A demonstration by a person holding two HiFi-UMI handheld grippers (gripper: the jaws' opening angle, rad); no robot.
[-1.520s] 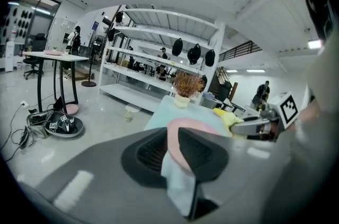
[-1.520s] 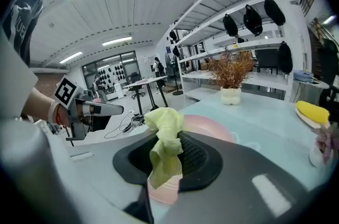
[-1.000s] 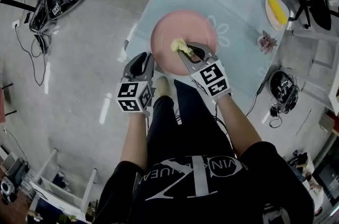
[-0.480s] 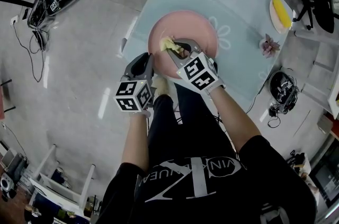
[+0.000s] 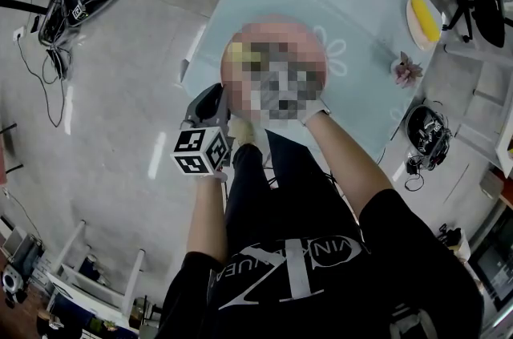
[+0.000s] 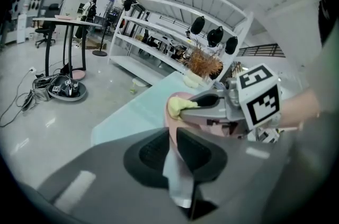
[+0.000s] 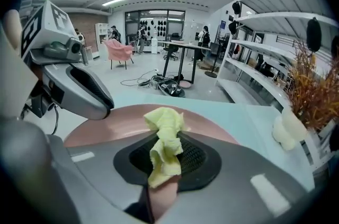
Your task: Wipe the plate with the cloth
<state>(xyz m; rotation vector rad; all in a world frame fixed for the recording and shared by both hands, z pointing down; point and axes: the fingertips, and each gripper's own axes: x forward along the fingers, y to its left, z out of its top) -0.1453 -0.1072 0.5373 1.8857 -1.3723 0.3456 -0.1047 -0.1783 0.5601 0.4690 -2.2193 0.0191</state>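
On the pale blue tabletop [image 7: 241, 117] the pink plate [image 7: 103, 123] lies near its near edge, the left gripper [image 6: 172, 138] with its fingers clamped on the plate's near-left rim, while the right gripper [image 7: 165, 162] pinches the crumpled yellow cloth [image 7: 165, 135] tight between its fingers over the plate's far-left part.

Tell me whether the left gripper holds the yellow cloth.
No: the left gripper is shut on the pink plate's rim, while the right gripper pinches the yellow cloth.

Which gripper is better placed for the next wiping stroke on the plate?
Right. The right gripper is shut on the yellow cloth over the pink plate; the left gripper clamps the plate's rim, probably steadying it.
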